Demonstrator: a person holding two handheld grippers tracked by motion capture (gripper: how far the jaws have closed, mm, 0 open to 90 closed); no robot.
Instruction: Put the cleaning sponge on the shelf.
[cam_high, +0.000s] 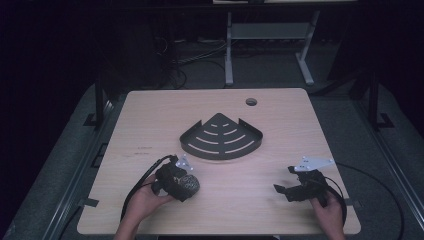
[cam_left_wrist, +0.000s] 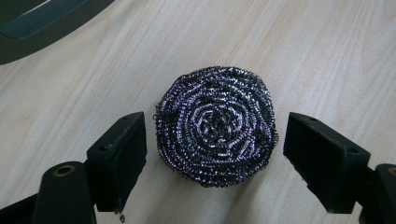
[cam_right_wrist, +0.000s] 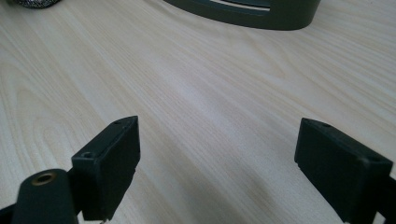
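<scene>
1. Steel-wire scourer (cam_left_wrist: 215, 125), coiled in a dark round pad, lying flat on the pale wooden table (cam_high: 280, 210) at the near left, well short of the dark corner rack (cam_high: 221, 137) in the middle.
2. Left claw (cam_left_wrist: 215, 158) pointed down over it, jaws apart, one on either side of the scourer; left pad nearly at the wire, right pad with a thin strip of table showing between. Not pressing on it.
3. Seen from the high view, same left claw (cam_high: 186, 186) in the left hand (cam_high: 145, 200), right above the scourer (cam_high: 190, 183).
4. Probably very light and springy: loose wire loops, bound to squash under a squeeze and spring back. Not fragile, not slippery; rough wire likely to catch on the pads rather than slide.
5. Best taken across the widest part, pads on opposite sides of the rim, low enough to catch the bulk of the coil and not just stray top loops. Firm closing needed, since soft wire gives before any real hold builds.
6. Risk of a loose strand snagging or the pad tilting if pinched off centre.
7. Right claw (cam_high: 287, 189) at the near right, resting low over bare table, jaws wide apart, nothing between them; right gripper view shows plain wood ahead of the right claw (cam_right_wrist: 217, 163) and the rack's edge (cam_right_wrist: 261, 16) beyond.
</scene>
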